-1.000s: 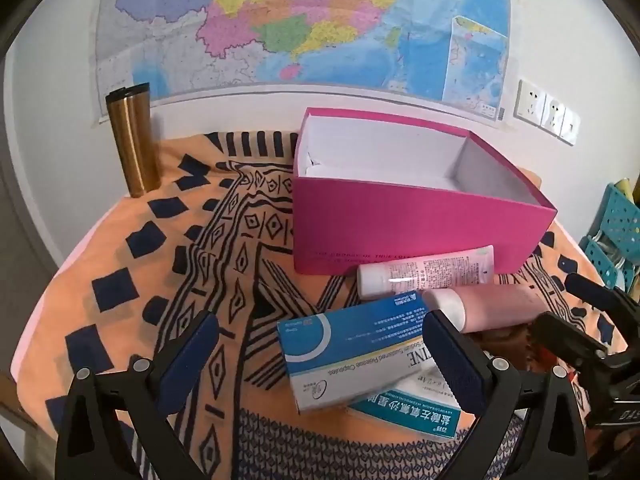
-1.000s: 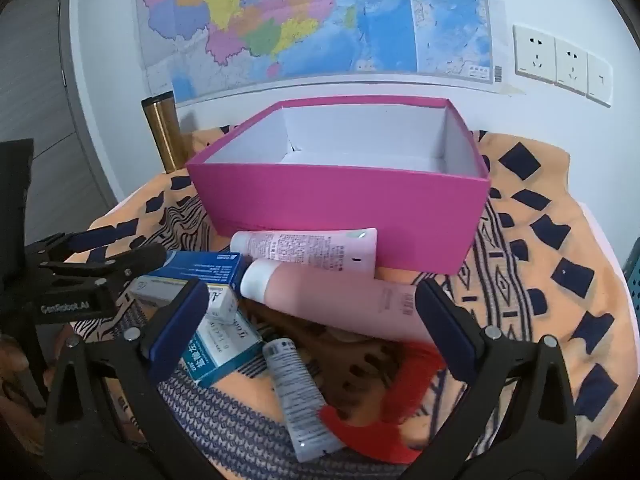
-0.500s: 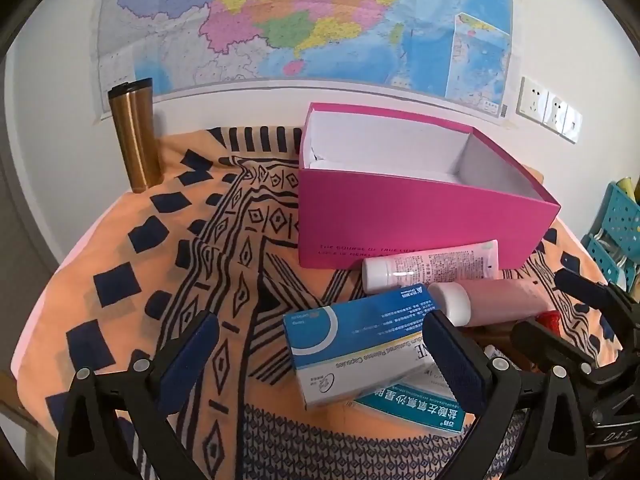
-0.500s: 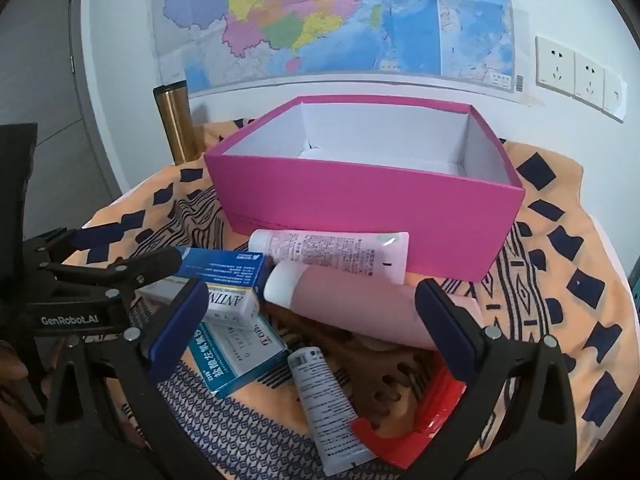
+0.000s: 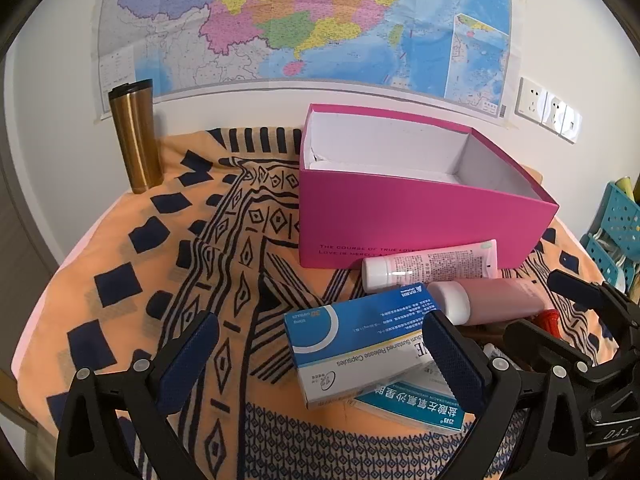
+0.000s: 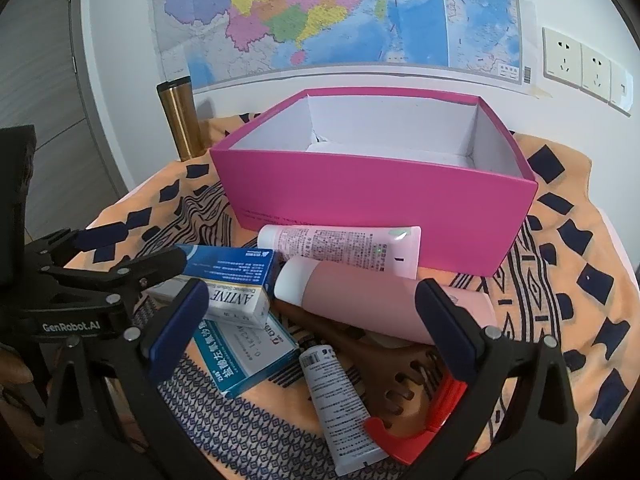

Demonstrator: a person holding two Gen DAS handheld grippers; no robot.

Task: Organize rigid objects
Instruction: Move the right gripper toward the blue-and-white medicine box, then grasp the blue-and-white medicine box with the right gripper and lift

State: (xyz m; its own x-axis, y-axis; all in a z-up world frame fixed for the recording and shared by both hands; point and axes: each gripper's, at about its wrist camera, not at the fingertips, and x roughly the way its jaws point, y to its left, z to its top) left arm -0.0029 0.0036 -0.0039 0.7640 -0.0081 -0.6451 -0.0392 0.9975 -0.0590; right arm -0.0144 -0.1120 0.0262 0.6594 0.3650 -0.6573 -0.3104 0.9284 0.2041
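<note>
Both grippers hang over the pile with nothing in them yet. The left gripper (image 5: 320,354) has its jaws spread wide over the blue-and-white capsule box (image 5: 352,344), and the right gripper (image 6: 312,320) is just as wide open above the pink bottle (image 6: 384,304).

The clutter sits bunched on the patterned tablecloth (image 5: 160,240) toward its near edge, right in front of the open pink box (image 6: 380,204), which stands nearer the far edge and looks empty as far as I can see inside.

What I'd worry about: the capsule box lies tilted on top of the teal medicine box (image 6: 244,356), so a pinch on one corner could slide it off or drag the lower one along. The bottle is round and leans on the wooden comb (image 6: 384,376) — squeeze off-centre and I'd guess it rolls into the pink-label tube (image 6: 340,246) behind it. And the two grippers are close together, so reaching in at once risks a knock.

Count, as best I can tell:
- medicine boxes: 2
- tubes: 2 (pink-label one, plus a grey-white tube (image 6: 340,400) at the near edge)
- pink bottle: 1
- wooden comb: 1
- red plastic thing (image 6: 416,432): 1 — can't say what it is
- pink box: 1
- gold tumbler (image 5: 136,140) at the far left corner: 1
</note>
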